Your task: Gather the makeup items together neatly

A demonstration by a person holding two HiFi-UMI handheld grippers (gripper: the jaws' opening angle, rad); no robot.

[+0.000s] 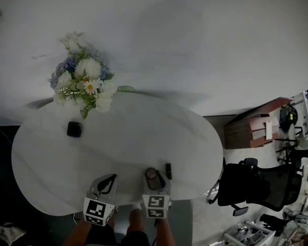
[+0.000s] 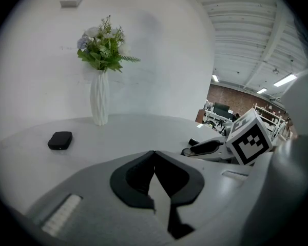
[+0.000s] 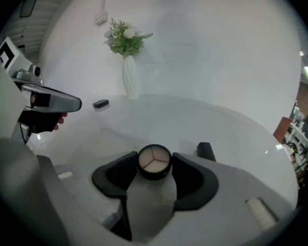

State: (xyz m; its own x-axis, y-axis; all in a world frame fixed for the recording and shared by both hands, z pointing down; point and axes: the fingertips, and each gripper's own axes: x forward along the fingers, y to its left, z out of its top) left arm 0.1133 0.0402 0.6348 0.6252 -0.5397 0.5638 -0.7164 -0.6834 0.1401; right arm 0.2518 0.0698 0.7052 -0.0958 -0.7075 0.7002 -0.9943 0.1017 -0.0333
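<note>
The right tongs (image 3: 154, 161) are gripping a round compact (image 3: 154, 158) with a three-part pan, the jaws standing partly apart and pressing on its sides, at the near edge of the white bench (image 1: 133, 137). A small black tube (image 3: 206, 150) is lying just beside it on the right. The left tongs (image 2: 154, 157) are hanging close by, jaws pressed together with nothing between them. A black case (image 1: 74, 129) is sitting well apart across the bench, near a white vase of flowers (image 2: 99, 104).
</note>
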